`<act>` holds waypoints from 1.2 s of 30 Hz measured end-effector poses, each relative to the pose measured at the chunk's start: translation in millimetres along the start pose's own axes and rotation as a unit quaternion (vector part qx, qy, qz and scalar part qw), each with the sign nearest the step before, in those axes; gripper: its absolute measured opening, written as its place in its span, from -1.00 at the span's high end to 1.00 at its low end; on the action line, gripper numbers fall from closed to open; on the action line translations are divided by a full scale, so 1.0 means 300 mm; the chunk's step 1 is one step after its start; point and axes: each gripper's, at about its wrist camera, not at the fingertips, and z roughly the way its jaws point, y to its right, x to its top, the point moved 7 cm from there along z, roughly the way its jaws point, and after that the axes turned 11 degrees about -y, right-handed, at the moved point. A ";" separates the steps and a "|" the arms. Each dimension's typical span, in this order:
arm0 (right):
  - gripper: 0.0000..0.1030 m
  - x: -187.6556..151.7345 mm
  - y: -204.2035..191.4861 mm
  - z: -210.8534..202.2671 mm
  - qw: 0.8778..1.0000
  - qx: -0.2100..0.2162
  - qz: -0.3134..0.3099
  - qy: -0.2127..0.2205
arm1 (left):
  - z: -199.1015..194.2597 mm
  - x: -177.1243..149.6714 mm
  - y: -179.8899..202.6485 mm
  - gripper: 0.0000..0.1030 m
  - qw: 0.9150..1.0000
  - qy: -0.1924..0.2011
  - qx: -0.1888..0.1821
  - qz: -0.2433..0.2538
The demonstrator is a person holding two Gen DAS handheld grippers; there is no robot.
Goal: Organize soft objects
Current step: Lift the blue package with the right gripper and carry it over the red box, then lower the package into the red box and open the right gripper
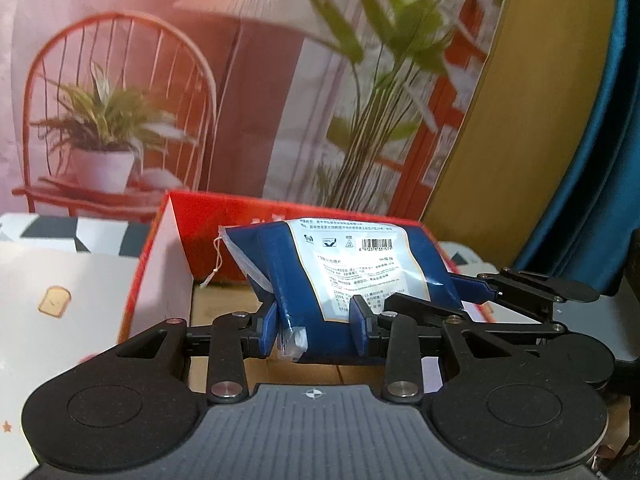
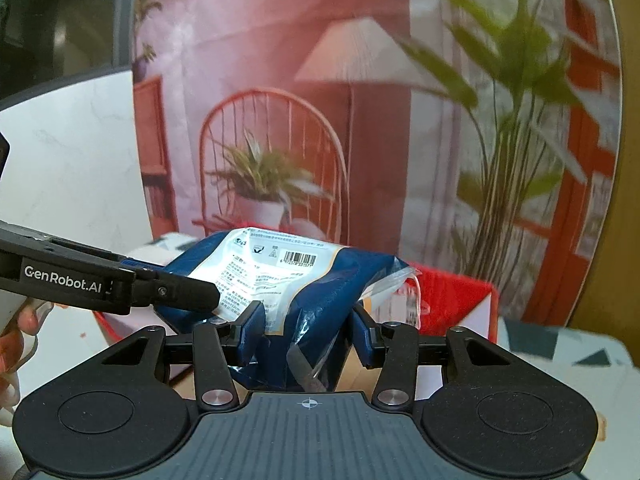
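A soft blue item in a clear plastic bag with a white barcode label [image 1: 344,272] is held above an open red cardboard box [image 1: 208,220]. My left gripper [image 1: 316,330] is shut on the bag's near end. My right gripper [image 2: 306,334] is shut on the same bag [image 2: 288,276] from the other side; in the left wrist view its black fingers [image 1: 480,288] reach in at right. In the right wrist view the left gripper's black body [image 2: 100,284] comes in from the left, and the red box [image 2: 452,296] lies behind the bag.
A backdrop printed with a red chair, potted plants and a lamp [image 1: 120,120] stands behind the box. A white sheet with a toast picture [image 1: 56,300] lies to the left. A blue curtain [image 1: 592,160] hangs at right. The table has a checkered cloth [image 2: 560,348].
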 end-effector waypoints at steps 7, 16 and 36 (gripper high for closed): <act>0.15 -0.053 0.032 0.100 0.997 0.017 0.032 -0.073 | 0.087 -0.023 -0.040 0.26 0.999 -0.045 0.003 -0.006; 0.12 -0.128 0.045 0.158 0.986 0.019 0.082 -0.143 | 0.129 -0.077 -0.042 0.20 0.997 -0.075 0.000 0.002; 0.02 -0.141 -0.026 -0.084 0.995 -0.017 0.062 -0.082 | -0.102 -0.134 -0.028 0.06 1.000 -0.018 0.001 0.006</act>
